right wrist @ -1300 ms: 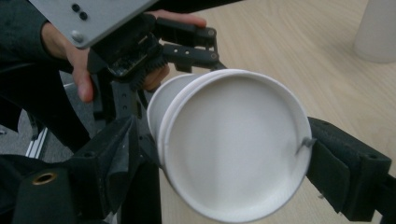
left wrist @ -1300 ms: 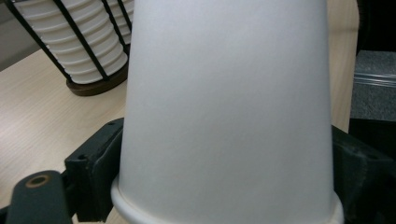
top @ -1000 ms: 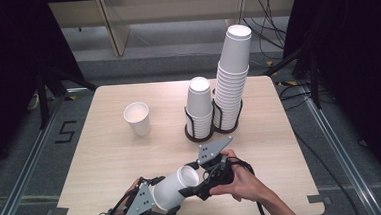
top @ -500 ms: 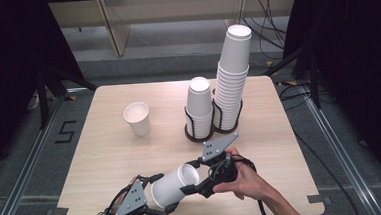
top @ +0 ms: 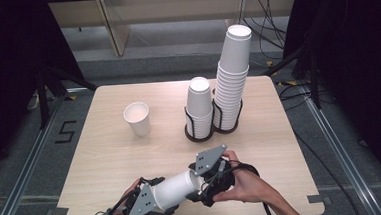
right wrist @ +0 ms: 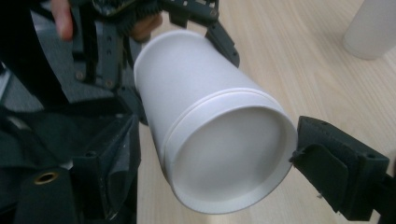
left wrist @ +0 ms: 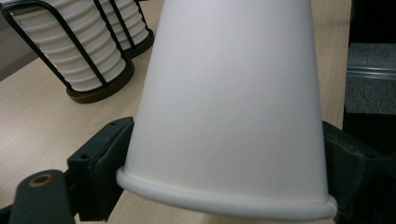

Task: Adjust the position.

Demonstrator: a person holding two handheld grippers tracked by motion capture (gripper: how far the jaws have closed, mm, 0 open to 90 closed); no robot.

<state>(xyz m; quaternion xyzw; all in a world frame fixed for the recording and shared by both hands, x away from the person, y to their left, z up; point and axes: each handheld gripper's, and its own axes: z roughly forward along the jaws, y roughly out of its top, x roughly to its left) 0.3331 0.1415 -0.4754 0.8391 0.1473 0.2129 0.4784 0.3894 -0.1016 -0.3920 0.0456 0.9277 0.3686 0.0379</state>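
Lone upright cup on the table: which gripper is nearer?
Left. The left gripper sits at the near edge, below the lone cup; the right gripper is farther right.

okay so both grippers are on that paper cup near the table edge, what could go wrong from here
1. The left gripper has just been closing on the paper cup near its rim; squeezing harder could dent the thin wall.
2. The right gripper flanks the other end; pulling unevenly might twist or tear the cup.
3. If it slips, it could roll off the table.
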